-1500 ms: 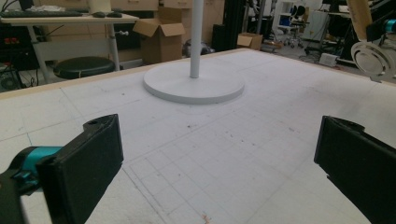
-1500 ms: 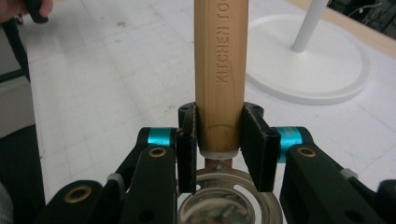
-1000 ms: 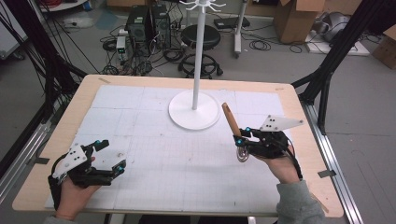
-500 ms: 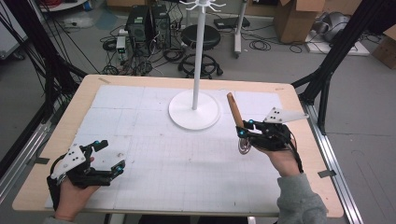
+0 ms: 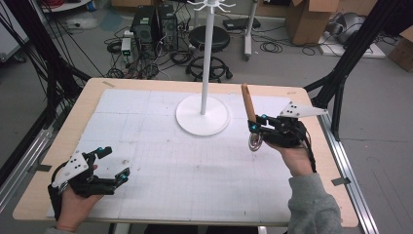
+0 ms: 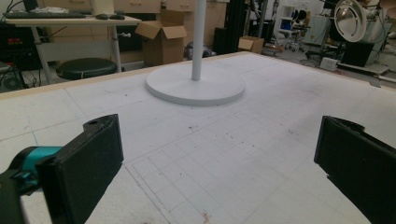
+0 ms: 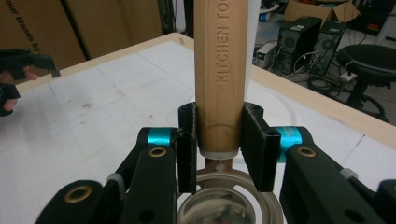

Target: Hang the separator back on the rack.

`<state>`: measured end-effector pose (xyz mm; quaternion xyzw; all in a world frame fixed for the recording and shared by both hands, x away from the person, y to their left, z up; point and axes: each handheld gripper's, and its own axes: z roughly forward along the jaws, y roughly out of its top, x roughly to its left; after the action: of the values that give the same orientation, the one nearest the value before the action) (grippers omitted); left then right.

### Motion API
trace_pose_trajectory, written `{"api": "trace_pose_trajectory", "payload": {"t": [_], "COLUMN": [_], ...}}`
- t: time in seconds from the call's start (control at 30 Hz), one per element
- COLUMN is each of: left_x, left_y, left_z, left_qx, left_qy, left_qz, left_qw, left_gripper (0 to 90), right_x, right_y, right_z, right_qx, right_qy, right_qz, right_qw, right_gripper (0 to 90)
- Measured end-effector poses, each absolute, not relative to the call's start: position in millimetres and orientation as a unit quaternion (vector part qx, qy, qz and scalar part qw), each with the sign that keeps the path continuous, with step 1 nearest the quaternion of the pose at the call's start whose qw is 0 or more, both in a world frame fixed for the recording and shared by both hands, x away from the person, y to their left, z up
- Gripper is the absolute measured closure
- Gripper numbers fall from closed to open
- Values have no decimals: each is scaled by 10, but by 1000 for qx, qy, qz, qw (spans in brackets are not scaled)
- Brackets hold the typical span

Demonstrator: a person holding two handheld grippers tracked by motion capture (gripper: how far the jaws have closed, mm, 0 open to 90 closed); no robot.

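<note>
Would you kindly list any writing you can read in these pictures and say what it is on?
"KITCHEN TOO", cut off at the top edge: stamped along the wooden handle held in the right gripper.
"our Hands b", cut off: on the cardboard box behind the table.
Nothing else is legible.

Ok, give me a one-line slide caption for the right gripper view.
Right gripper clamps the wooden handle of a metal kitchen tool above the white table mat.
</note>
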<state>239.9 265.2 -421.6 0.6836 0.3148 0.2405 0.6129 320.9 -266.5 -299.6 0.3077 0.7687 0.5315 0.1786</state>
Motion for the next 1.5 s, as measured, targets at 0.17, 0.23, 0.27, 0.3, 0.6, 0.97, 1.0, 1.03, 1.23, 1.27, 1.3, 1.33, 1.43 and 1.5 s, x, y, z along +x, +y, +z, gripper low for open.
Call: {"api": "trace_pose_trajectory", "payload": {"t": [0.17,0.23,0.27,0.3,0.6,0.97,1.0,1.03,1.23,1.27,1.3,1.33,1.43,1.5], "left_x": [2395,2395,2395,2394,2389,2387,2386,2384,2381,2378,2379,2378,2376,2376], "left_y": [2653,2655,2655,2658,2662,2654,2649,2645,2637,2638,2643,2645,2649,2651], "left_z": [-4214,-4215,-4216,-4216,-4214,-4210,-4206,-4202,-4206,-4205,-4202,-4201,-4201,-4202], "left_qx": [683,683,683,684,683,680,679,680,681,680,680,680,680,681], "left_qy": [315,315,315,316,316,317,316,313,313,315,314,314,314,314], "left_qz": [240,240,240,240,241,241,241,241,239,238,240,239,239,239], "left_qw": [614,613,614,613,613,616,617,617,617,618,618,618,618,616], "left_gripper": [18,18,18,18,18,18,18,18,18,18,18,18,18,18], "right_x": [3245,3258,3264,3268,3324,3387,3397,3405,3449,3457,3467,3476,3505,3525], "right_y": [-2646,-2634,-2628,-2624,-2606,-2587,-2578,-2574,-2547,-2539,-2532,-2526,-2501,-2488], "right_z": [-2915,-2884,-2869,-2854,-2790,-2680,-2667,-2657,-2621,-2615,-2610,-2606,-2590,-2577], "right_qx": [309,310,310,310,316,322,322,322,324,325,324,325,325,324], "right_qy": [765,763,762,762,758,750,751,751,745,744,744,744,741,739], "right_qz": [535,536,537,537,537,540,539,538,543,543,543,543,546,550], "right_qw": [182,185,186,185,193,203,204,207,214,214,215,215,216,215], "right_gripper": [691,691,691,691,691,691,691,691,691,691,691,691,691,691]}}
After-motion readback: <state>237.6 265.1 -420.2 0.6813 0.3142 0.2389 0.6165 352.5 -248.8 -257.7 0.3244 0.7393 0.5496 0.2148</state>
